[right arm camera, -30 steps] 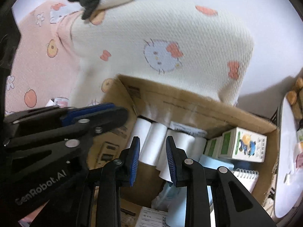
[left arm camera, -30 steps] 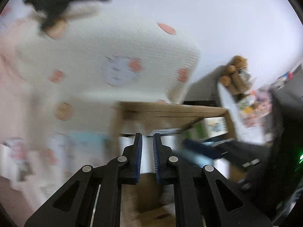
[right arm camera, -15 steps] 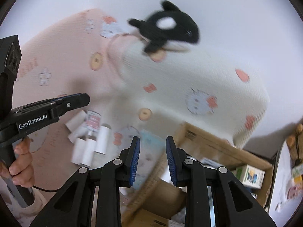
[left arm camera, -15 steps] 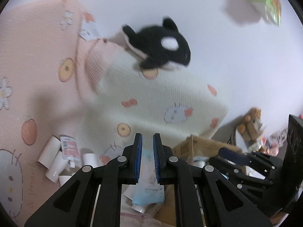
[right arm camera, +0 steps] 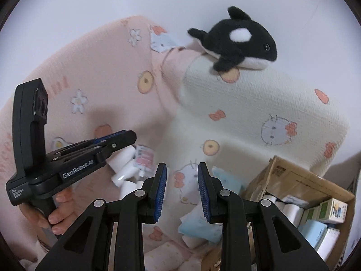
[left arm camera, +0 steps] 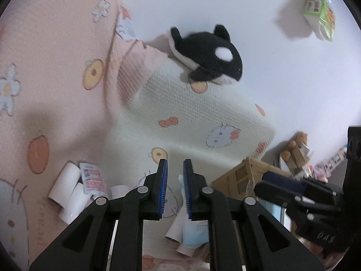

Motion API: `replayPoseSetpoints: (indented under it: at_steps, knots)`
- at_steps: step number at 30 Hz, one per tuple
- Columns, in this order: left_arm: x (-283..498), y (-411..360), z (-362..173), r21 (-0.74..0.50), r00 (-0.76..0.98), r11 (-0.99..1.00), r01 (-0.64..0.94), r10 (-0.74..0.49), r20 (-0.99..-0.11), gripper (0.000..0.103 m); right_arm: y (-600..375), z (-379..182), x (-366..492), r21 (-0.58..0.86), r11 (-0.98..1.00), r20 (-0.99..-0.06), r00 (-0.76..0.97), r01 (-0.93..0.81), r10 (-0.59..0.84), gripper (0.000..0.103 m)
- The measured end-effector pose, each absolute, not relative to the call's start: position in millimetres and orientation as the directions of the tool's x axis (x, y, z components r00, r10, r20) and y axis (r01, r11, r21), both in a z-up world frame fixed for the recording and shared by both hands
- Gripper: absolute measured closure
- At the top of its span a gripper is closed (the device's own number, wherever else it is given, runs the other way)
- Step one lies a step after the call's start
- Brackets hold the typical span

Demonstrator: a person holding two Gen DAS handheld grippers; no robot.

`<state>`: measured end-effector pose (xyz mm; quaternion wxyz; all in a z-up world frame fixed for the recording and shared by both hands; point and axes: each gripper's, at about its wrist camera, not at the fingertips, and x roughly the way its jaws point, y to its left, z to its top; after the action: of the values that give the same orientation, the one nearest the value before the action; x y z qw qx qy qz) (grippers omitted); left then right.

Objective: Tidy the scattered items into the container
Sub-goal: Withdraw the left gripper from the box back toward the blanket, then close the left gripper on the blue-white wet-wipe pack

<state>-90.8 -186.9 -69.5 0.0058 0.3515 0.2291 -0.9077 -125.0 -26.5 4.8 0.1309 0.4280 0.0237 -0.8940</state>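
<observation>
Several white paper rolls and a red-and-white sachet lie scattered on the pink blanket. A light blue packet lies nearer, beside the open cardboard box, which holds rolls, small cartons and notebooks. My left gripper hovers above the rolls; its jaws are opening with nothing between them. My right gripper hangs above the blue packet, its jaws a narrow gap apart and empty.
A black-and-white orca plush rests on a cream patterned pillow behind the items. A green-and-white packet shows against the white wall. A hand grips the left gripper's handle. Cluttered furniture stands far right.
Both views have swung away from the cardboard box, leftward over the blanket and its scattered rolls. The left gripper's jaws have spread a little. The right gripper's gap is unchanged.
</observation>
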Motion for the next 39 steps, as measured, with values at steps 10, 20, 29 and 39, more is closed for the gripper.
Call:
replayPoseSetpoints:
  at_steps: [10,20,29,39]
  knots:
    - [-120,-204,-170,-0.699,-0.701,-0.694,0.173,0.411,-0.583,0.055,-15,-31,-131,0.096,-0.991,-0.801,-0.584,0.089,-0.13,0.079]
    - [-133,-210,-261,-0.851,-0.607,-0.462,0.249,0.61,-0.509,0.055,-49,-88,-148,-0.159,-0.982,-0.863,-0.498,0.1,0.089,0.079]
    - [-149,-186,-303,-0.909,-0.529,-0.35,0.227,0.739,-0.417,0.055,-52,-146,-162,-0.292,-0.951,-0.89,-0.392,0.097,0.234,0.079]
    - [-164,-160,-326,-0.928,-0.469,-0.276,0.25,0.804,-0.366,0.055,-44,-167,-166,-0.322,-0.943,-0.905,-0.319,0.083,0.281,0.059]
